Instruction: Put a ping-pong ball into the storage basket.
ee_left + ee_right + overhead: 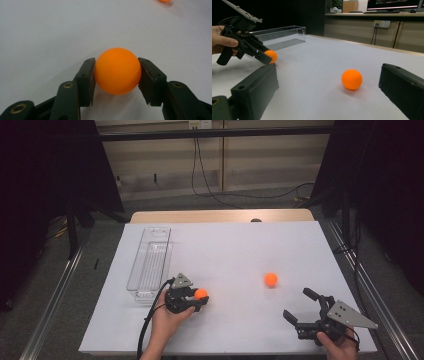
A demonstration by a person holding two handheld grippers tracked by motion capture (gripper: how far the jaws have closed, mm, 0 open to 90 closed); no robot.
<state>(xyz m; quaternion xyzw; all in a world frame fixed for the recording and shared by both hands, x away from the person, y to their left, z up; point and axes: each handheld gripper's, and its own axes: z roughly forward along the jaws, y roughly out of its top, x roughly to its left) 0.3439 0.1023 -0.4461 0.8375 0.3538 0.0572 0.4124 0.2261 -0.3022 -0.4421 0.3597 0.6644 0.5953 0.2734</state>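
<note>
My left gripper (198, 299) is shut on an orange ball (201, 294) low over the white table, just right of the clear bin. In the left gripper view both pads press the sides of that ball (117, 71), and the left gripper (116, 83) frames it. A second orange ball (270, 279) lies loose on the table to the right; it is the ball (351, 79) ahead between my right jaws, well apart from them. My right gripper (300, 305) stands open near the front right edge, its jaws wide and empty. The right gripper view also catches the left gripper (265, 58) with its ball (272, 56).
A long clear plastic bin (150, 262) stands at the left of the white table sheet (225, 245). Black curtains flank the table, metal rails run along both sides, and cables trail on the floor behind.
</note>
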